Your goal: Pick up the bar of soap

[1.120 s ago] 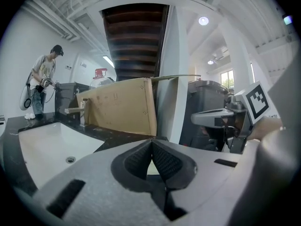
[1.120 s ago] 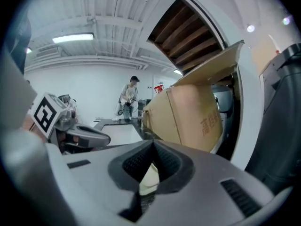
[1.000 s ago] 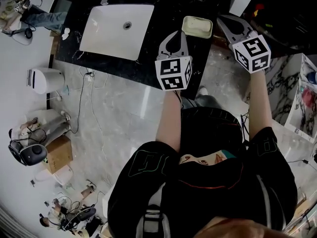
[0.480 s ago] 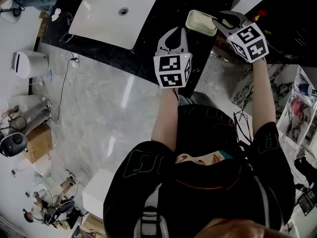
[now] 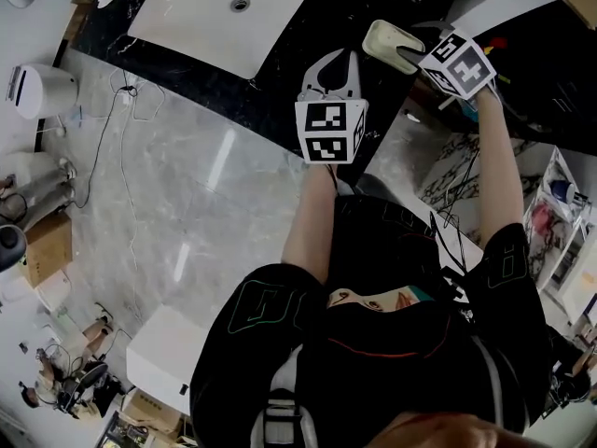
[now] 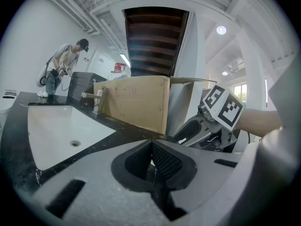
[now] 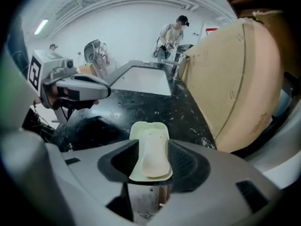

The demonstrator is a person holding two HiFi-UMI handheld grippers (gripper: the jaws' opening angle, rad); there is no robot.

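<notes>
A cream bar of soap [image 7: 153, 155] lies in a pale green dish [image 7: 148, 134] on the black counter [image 7: 141, 108]. My right gripper [image 7: 153, 171] reaches over the dish's near end with a jaw on either side of it. Its jaws are opening and the pads stand off the dish and soap. From above, the dish [image 5: 385, 37] shows at the counter's right end with the right gripper [image 5: 410, 52] at its edge. My left gripper [image 5: 345, 59] hovers over the counter to the left of the dish, shut and empty, and its jaws meet in its own view [image 6: 151, 161].
A white sink [image 5: 222, 15] is set into the counter [image 5: 280, 101] to the left. A cardboard box [image 7: 235, 79] stands close on the right of the dish, against the wall. Other people work at the counter's far end [image 7: 171, 34]. Cables lie on the marble floor [image 5: 187, 203].
The right gripper has moved forward to the soap dish and its jaws have spread from shut to wide around it. The left gripper has stayed about where it was.
</notes>
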